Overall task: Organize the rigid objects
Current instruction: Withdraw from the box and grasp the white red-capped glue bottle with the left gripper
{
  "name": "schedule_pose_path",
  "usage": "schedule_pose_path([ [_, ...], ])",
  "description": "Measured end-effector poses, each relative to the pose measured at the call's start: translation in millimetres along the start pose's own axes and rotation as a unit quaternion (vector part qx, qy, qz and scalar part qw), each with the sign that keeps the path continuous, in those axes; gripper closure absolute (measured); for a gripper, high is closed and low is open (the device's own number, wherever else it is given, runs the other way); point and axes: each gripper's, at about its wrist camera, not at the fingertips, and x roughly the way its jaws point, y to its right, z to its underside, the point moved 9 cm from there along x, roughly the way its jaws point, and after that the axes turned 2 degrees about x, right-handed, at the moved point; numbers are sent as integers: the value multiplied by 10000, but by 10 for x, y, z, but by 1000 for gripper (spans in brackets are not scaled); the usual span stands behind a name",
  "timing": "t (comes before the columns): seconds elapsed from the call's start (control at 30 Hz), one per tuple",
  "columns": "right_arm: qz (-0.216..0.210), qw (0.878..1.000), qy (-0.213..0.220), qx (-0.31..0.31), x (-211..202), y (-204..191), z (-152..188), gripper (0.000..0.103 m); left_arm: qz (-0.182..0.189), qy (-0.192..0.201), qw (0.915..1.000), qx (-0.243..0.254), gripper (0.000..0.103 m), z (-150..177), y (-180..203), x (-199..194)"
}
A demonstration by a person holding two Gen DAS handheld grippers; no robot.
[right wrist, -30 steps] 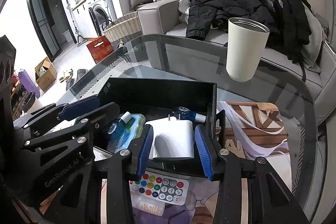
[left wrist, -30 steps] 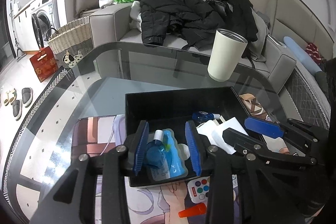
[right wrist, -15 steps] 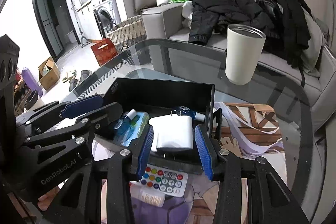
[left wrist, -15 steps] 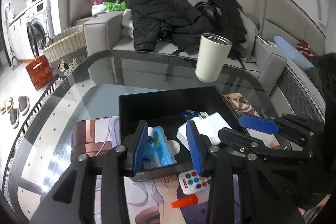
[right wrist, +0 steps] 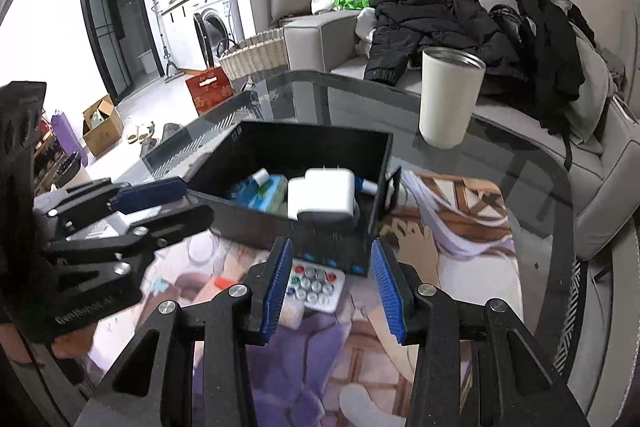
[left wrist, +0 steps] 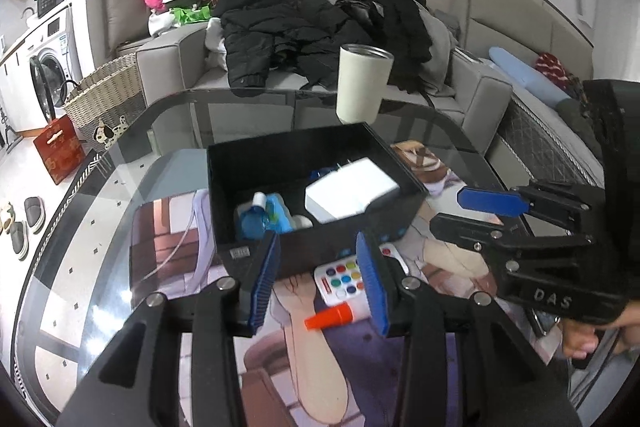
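Observation:
A black box [left wrist: 320, 247] [right wrist: 312, 147] stands on the picture mat on the glass table. Inside lie a white charger [left wrist: 352, 191] [right wrist: 322, 193] and a blue bottle pack [left wrist: 256, 219] [right wrist: 260, 187]. My left gripper [left wrist: 318, 259] [right wrist: 192, 201] hangs before the box's near wall; its jaws are opening, with nothing held between them. My right gripper [right wrist: 331, 267] [left wrist: 452, 211] hovers beside it with its jaws apart and nothing gripped. A remote with coloured buttons [left wrist: 340, 277] [right wrist: 316, 285] and an orange-capped tube [left wrist: 330, 317] lie on the mat under the fingers.
A cream tumbler [left wrist: 362, 83] [right wrist: 448, 95] stands on the glass table [left wrist: 100, 227] behind the box. A grey sofa [left wrist: 172, 55] piled with black coats lies beyond the far edge. A hand [left wrist: 588, 339] holds the right gripper's handle.
Both grippers have drawn back from the box toward the near side. The charger and the blue bottle pack, earlier seen between the fingers, now lie in the box beyond the fingertips.

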Motion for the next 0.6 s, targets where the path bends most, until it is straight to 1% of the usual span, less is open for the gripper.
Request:
schedule_pose_path([
  [0.17, 63, 9998, -202, -29, 58, 88, 162, 60, 48, -204, 9997, 84, 63, 137, 29, 54],
  [0.3, 98, 9995, -307, 7, 136, 145, 218, 60, 102, -394, 9990, 200, 63, 240, 93, 160],
  [0.43, 115, 9991, -403, -6, 237, 153, 248, 60, 290, -699, 9962, 433, 63, 386, 258, 338],
  [0.6, 123, 9982, -585, 42, 374, 206, 301, 60, 386, -983, 9913, 780, 63, 495, 417, 521],
])
